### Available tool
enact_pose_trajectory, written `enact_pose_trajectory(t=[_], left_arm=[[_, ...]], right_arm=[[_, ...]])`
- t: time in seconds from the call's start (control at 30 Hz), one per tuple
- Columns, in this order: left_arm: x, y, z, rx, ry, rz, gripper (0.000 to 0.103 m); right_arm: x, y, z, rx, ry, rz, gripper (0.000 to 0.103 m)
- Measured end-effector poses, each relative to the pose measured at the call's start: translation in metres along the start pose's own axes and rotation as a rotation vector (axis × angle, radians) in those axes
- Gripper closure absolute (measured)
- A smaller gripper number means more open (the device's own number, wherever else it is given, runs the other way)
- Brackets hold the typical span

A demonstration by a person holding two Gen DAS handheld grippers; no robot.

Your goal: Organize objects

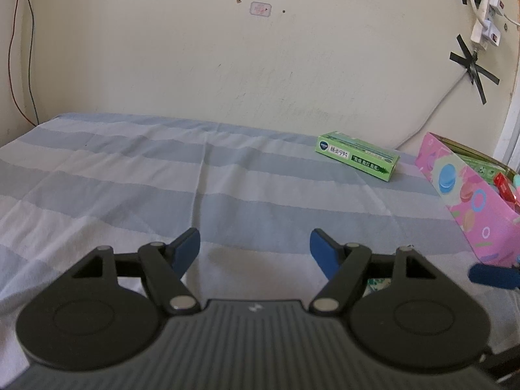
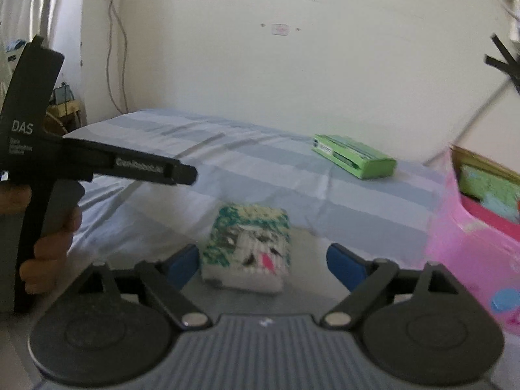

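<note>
The packet (image 2: 247,247) lies on the bed (image 2: 227,169) just ahead between the gaping, empty right tongs (image 2: 263,260), nearer them than the parted, empty left tongs (image 1: 255,250).

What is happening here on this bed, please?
A person is tidying small items into a pink patterned box on a striped sheet. The right claw is open around a small printed packet without pressing it. The left claw is open and empty. A green medicine box lies on the sheet, not in the pink box.
</note>
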State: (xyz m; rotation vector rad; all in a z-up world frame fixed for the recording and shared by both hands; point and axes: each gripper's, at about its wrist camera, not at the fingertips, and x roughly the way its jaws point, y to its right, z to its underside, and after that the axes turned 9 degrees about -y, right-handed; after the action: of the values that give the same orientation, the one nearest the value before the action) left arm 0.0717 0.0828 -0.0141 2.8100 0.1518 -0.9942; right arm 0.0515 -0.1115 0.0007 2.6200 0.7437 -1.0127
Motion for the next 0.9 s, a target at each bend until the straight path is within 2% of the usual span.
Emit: enact_pose_trajectory(t=[0.27,0.57,0.73,0.83,0.9], left_arm=[[-0.001,0.000,0.001,0.002,-0.004,0.017,0.027],[-0.002,0.000,0.002,-0.005,-0.012,0.045,0.027],[-0.008,0.008,0.005,0.042,0.018,0.108,0.027],[-0.010,0.013,0.007,0.073,0.027,0.119,0.026],[-0.008,0.013,0.007,0.074,0.021,0.117,0.022]], right_arm=[[-0.005,0.018,0.017,0.091,-0.060,-0.017,0.010],[-0.002,0.008,0.013,0.032,-0.064,-0.002,0.010],[-0.003,0.007,0.013,0.043,-0.062,-0.007,0.010],[-0.005,0.006,0.015,0.049,-0.060,-0.009,0.010],[-0.006,0.005,0.015,0.053,-0.059,-0.010,0.010]])
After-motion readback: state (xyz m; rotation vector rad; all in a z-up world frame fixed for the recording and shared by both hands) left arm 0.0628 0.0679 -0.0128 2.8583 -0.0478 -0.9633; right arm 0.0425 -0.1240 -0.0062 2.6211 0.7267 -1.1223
